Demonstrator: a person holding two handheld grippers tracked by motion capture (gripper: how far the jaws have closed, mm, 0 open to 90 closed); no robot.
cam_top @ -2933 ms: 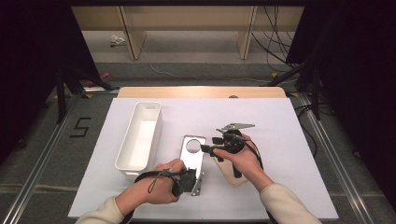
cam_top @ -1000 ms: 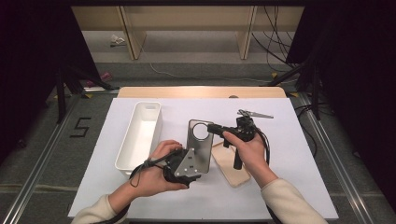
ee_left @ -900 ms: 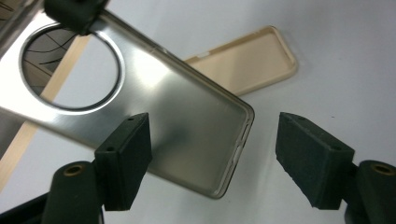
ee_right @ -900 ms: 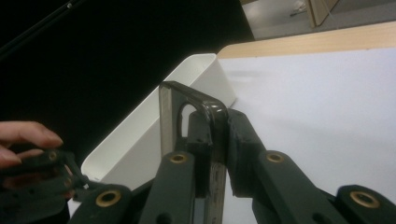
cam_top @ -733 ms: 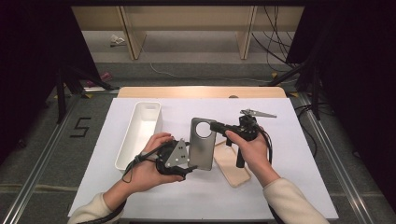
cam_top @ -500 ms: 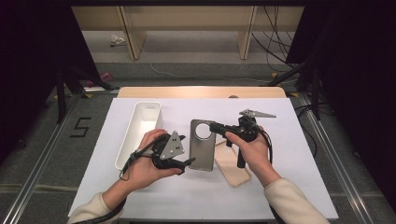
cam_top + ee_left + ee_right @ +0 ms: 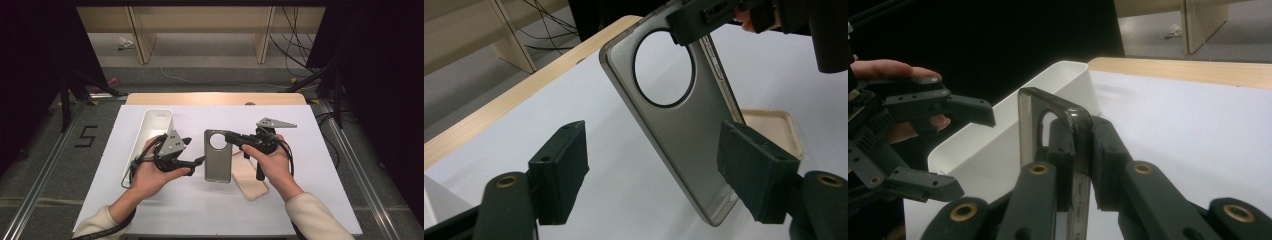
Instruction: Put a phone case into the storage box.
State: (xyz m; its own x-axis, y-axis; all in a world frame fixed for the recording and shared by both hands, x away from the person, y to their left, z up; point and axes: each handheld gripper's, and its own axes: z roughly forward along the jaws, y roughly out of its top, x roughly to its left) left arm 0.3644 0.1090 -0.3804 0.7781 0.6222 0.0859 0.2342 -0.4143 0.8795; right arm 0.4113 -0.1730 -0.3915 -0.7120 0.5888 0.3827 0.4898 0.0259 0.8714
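Note:
A grey phone case (image 7: 218,162) with a round camera hole hangs from my right gripper (image 7: 235,138), which is shut on its top edge beside the hole. In the right gripper view both pads press on the case's rim (image 7: 1028,120) at the right gripper (image 7: 1083,145). My left gripper (image 7: 196,150) stands open just left of the case and apart from it. In the left gripper view the case (image 7: 679,135) shows beyond the left gripper (image 7: 659,175), whose jaws are wide apart and touch nothing. A beige case (image 7: 252,180) lies flat on the table under my right hand.
A long white tray (image 7: 152,127) lies at the left, behind my left hand, and its wall (image 7: 998,145) shows in the right gripper view. White sheet (image 7: 320,165) covers the table, and a wooden edge (image 7: 215,98) runs along the back.
The case has been lifted off the table. My left gripper let go of its lower end and drew back left toward the tray. The right gripper still holds the case.

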